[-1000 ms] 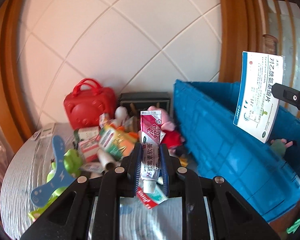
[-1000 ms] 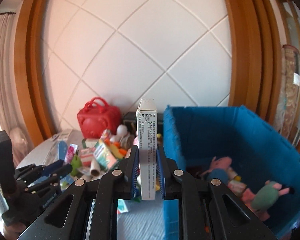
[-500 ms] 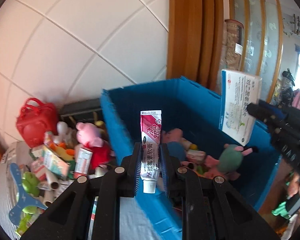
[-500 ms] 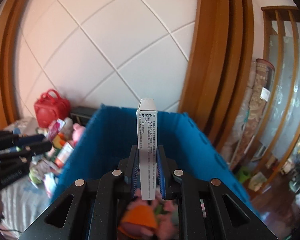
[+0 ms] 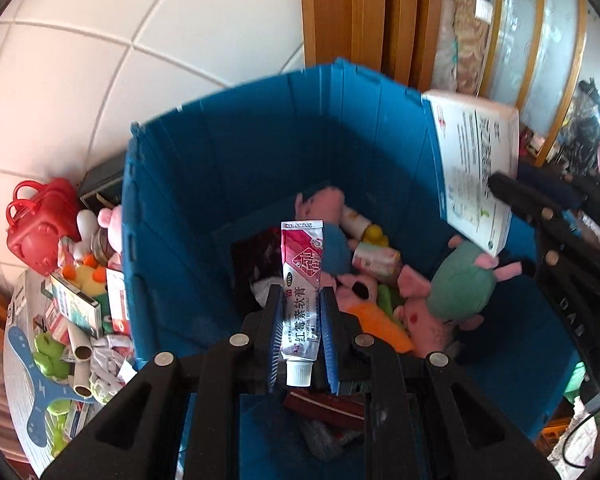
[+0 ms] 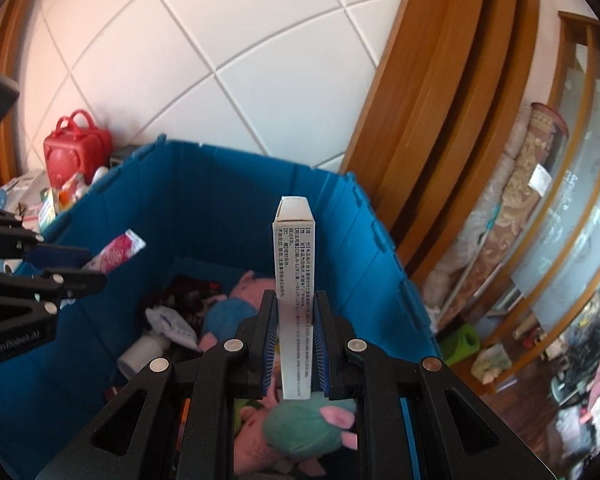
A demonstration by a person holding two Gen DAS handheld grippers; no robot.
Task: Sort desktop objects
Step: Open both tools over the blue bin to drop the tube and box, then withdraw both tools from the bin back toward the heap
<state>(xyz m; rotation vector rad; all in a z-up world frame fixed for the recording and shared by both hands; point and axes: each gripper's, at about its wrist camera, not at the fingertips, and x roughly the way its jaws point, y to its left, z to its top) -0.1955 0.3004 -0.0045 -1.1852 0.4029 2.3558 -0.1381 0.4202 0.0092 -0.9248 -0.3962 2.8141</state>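
Note:
My left gripper (image 5: 300, 300) is shut on a pink and white ointment tube (image 5: 302, 280), held cap-down above the open blue crate (image 5: 172, 200). My right gripper (image 6: 296, 304) is shut on a white medicine box (image 6: 294, 272), held on edge above the same crate (image 6: 204, 184). The box also shows in the left wrist view (image 5: 476, 168), at the crate's right side. The tube also shows in the right wrist view (image 6: 116, 256), at the crate's left side. The crate holds plush toys, a green one (image 5: 456, 288) among them.
A cluttered round table (image 5: 16, 412) lies left of the crate, with a red toy bag (image 5: 36, 224), small boxes, cardboard tubes and a blue boomerang-shaped toy (image 5: 40, 396). A white tiled wall and a wooden door frame (image 6: 432, 92) stand behind.
Both grippers swung right from the table clutter to over the blue crate, carrying the tube and the box. The views now look down into the crate.

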